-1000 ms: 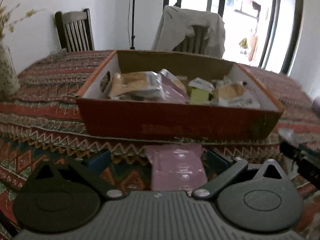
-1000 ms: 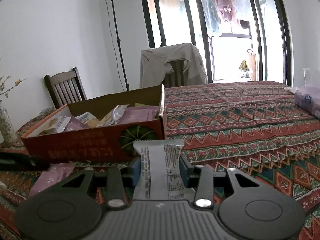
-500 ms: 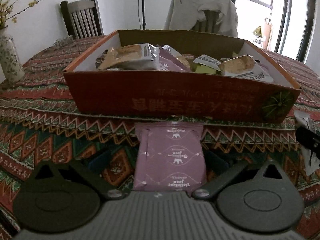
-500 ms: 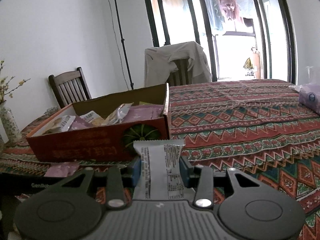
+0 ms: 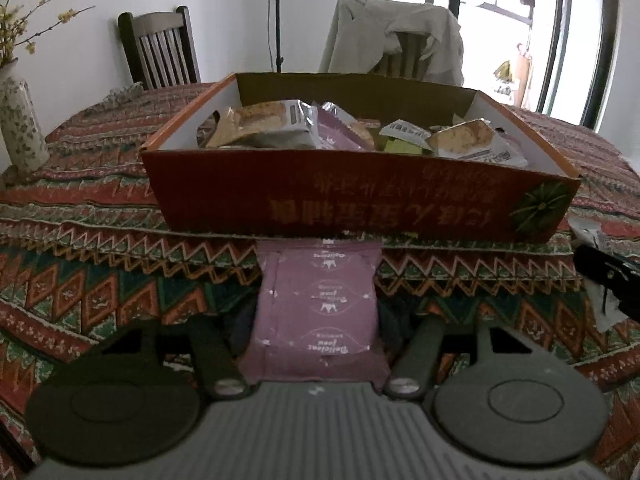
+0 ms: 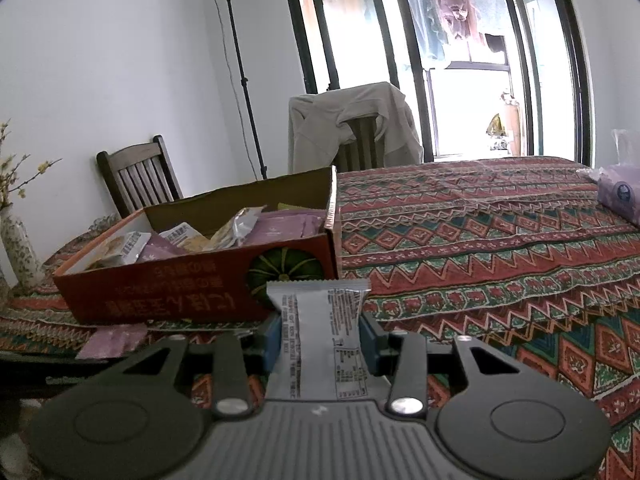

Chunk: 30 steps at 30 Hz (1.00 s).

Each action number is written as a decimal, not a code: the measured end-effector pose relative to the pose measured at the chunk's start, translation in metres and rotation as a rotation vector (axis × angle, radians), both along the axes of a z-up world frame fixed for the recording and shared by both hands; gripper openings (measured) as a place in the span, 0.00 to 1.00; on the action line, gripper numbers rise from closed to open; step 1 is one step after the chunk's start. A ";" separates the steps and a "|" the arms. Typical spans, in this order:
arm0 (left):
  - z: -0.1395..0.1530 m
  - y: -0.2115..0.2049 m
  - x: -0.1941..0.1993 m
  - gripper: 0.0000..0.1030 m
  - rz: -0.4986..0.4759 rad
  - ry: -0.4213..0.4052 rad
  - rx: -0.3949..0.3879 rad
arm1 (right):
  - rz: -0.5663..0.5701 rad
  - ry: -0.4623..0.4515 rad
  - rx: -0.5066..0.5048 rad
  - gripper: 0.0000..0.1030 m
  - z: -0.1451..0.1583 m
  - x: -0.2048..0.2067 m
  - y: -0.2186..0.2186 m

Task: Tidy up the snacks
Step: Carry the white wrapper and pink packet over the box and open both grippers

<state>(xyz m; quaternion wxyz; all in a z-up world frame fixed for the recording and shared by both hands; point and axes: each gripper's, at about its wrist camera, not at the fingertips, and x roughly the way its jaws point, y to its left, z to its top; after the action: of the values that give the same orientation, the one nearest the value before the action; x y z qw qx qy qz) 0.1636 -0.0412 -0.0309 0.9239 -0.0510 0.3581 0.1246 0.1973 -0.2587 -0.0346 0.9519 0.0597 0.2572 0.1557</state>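
Note:
A purple snack packet point(image 5: 318, 300) lies on the patterned tablecloth just in front of the orange cardboard box point(image 5: 360, 200). My left gripper point(image 5: 317, 316) straddles the packet. Its jaws are closing and the dark pads sit against the packet's two long sides. The box holds several wrapped snacks. My right gripper point(image 6: 320, 336) is shut on a white snack packet point(image 6: 318, 316) with black print, held upright near the box's point(image 6: 180, 292) right front corner. In the right wrist view the purple packet point(image 6: 114, 340) shows at the lower left.
A flowered vase point(image 5: 18, 128) stands at the table's far left. Behind the table are a dark wooden chair point(image 5: 160, 52) and a chair draped with a beige garment point(image 5: 392, 40). A purple tissue pack point(image 6: 618, 196) lies far right. Patterned cloth point(image 6: 500, 248) covers the table's right half.
The left gripper's fingers have come in from wide apart to the sides of the purple packet. The right gripper still holds the white packet in the same place.

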 end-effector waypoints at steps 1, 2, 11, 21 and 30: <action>0.000 0.001 -0.001 0.61 -0.001 -0.005 0.000 | 0.000 0.000 0.001 0.39 0.000 0.000 0.000; 0.000 0.002 -0.002 0.61 -0.001 -0.010 0.000 | -0.001 0.000 0.001 0.39 0.000 0.001 -0.001; 0.007 0.010 -0.013 0.61 -0.018 -0.066 0.000 | -0.003 -0.014 -0.004 0.39 0.000 -0.002 0.000; 0.031 0.018 -0.029 0.61 -0.038 -0.187 -0.023 | 0.001 -0.085 -0.008 0.39 0.006 -0.014 0.002; 0.060 0.029 -0.010 0.61 -0.051 -0.257 -0.026 | 0.011 -0.149 -0.033 0.39 0.036 -0.014 0.019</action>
<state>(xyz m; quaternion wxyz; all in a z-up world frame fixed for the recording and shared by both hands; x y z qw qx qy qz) 0.1535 -0.0126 0.0289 0.9643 -0.0692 0.2397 0.0888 0.1836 -0.2398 0.0013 0.9684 0.0306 0.1884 0.1607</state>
